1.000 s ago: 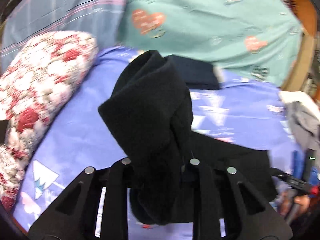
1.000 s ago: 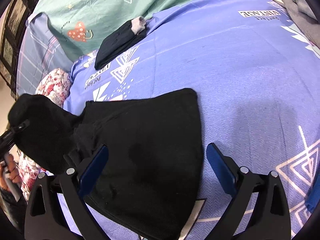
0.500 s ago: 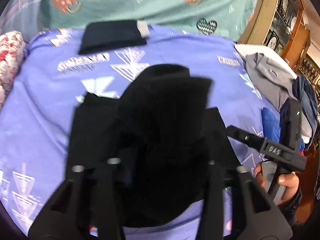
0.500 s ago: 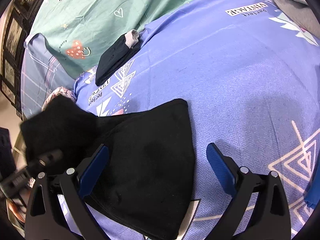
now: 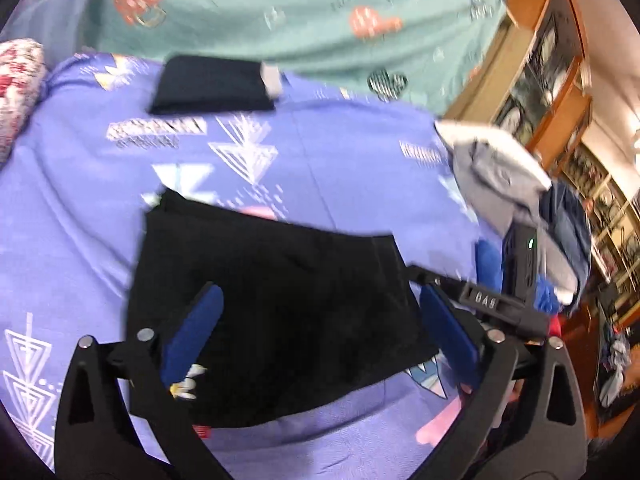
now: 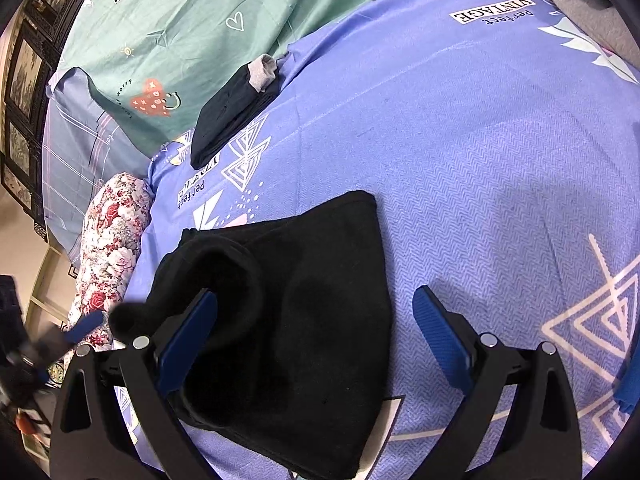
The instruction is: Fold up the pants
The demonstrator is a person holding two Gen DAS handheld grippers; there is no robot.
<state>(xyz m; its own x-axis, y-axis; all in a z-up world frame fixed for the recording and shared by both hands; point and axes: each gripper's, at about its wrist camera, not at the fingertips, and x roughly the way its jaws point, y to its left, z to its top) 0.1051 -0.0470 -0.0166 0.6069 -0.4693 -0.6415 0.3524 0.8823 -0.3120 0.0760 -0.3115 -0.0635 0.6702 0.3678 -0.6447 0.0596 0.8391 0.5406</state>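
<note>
Black pants (image 5: 280,300) lie on the bed, on the purple printed bedsheet (image 5: 80,220); lower centre of the left wrist view, lower left-centre of the right wrist view (image 6: 304,320). Fabric is thick, fleece-like, plain black. In the left wrist view they read as a folded, roughly rectangular slab, top edge fairly straight, lower edge sagging toward the frame bottom; a small red tag and a small white-and-yellow print show near the lower left corner. In the right wrist view the left part is bunched into a rolled hump, the right part flat with a clean straight edge.

Left claw (image 5: 316,332): jaws have just been opening and now stand wide apart, blue pads on either side of the pants, neither pad pressing on the cloth. The view is blurred.

Right claw (image 6: 316,332): jaws wide apart, gripping nothing; left pad sits over the bunched hump, right pad over bare sheet. Contact between left pad and cloth cannot be told.

Folded dark garment (image 6: 232,112) with a grey cuff lies further up the bed, well apart from the pants. Floral pillow (image 6: 108,240) at the left edge. Teal quilt (image 6: 200,20) across the top. Pile of grey clothes (image 5: 496,176) at the right of the left wrist view.
</note>
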